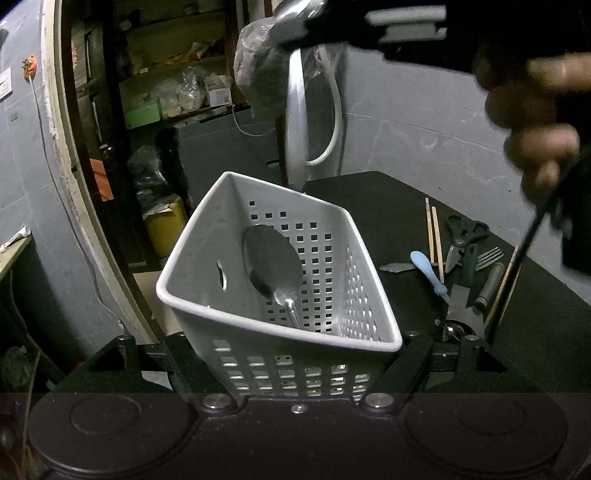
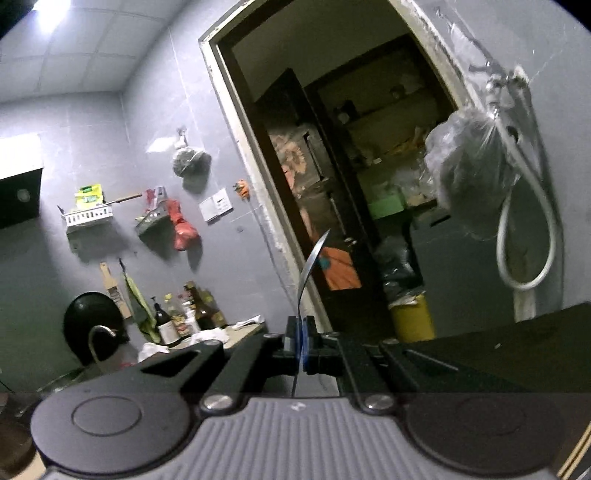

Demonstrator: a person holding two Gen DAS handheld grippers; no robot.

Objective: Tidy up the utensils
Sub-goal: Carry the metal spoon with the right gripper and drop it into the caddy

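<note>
My left gripper [image 1: 295, 350] is shut on a white perforated basket [image 1: 236, 325], holding it tilted at the table's left edge. A large metal spoon [image 1: 273, 266] lies inside the basket. My right gripper [image 2: 302, 341] is shut on a thin metal utensil [image 2: 308, 269], seen edge-on and pointing up. In the left wrist view the right gripper [image 1: 295, 26] is at the top, with the utensil's silver handle [image 1: 295, 122] hanging down to just above the basket's far rim. More utensils lie on the black table [image 1: 388, 206] at right: chopsticks [image 1: 434, 236], scissors [image 1: 465, 232], a blue-handled tool [image 1: 428, 269], a fork [image 1: 487, 254].
A doorway [image 2: 332, 184] opens to a dark storeroom behind. A plastic bag [image 2: 472, 173] and a white hose [image 2: 528, 236] hang on the wall. A counter with bottles [image 2: 184, 317] stands at left. The hand holding the right gripper [image 1: 535, 118] fills the upper right.
</note>
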